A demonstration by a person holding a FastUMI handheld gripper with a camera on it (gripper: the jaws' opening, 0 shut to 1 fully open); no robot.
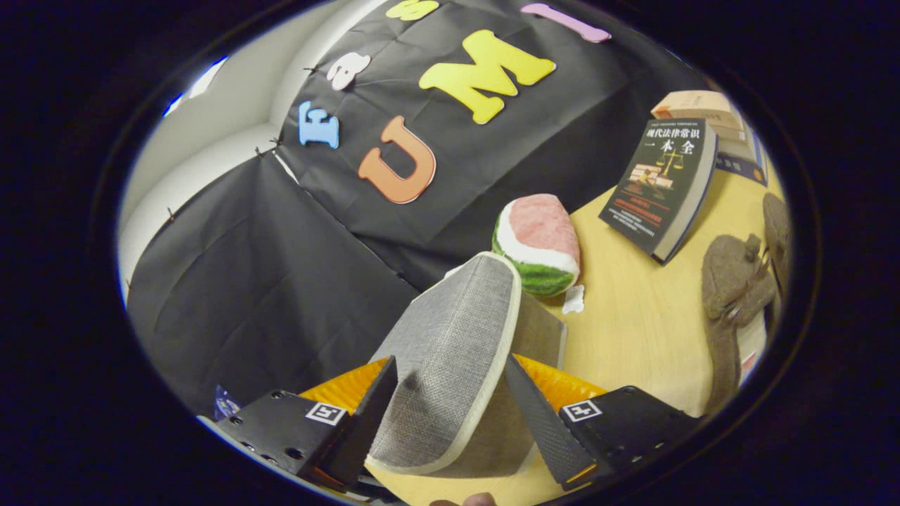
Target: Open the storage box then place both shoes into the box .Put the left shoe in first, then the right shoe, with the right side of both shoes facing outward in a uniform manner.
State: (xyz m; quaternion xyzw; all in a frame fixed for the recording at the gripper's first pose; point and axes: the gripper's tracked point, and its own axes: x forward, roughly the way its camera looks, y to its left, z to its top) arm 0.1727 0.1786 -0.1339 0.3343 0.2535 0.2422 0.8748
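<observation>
Between the two fingers of the gripper, nearest the camera, sits a grey woven shoe with a pale cream edge along its sole. Both fingers are closed partway and press against the shoe's two sides, holding it up off the table with its long flat face tilted toward the camera. Each finger mount carries a small square black-and-white marker.

Taking the held shoe as the landmark: behind it, touching or nearly touching its far edge, rises a flat grey panel, possibly a wall of the storage box, though the view is too partial to be sure. Just beyond the shoe's far end lies a plush toy shaped like a watermelon slice, pink on top with a white band and green rind; a small white tag lies on the wooden table just beside it.

Well beyond the shoe, on the watermelon's other side, a dark book stands propped at a tilt, its cover printed with Chinese characters and a picture of scales. Behind it is a stack of other books. Nearer than the book, well apart from the held shoe, lies a brownish-grey felt shoe.
</observation>
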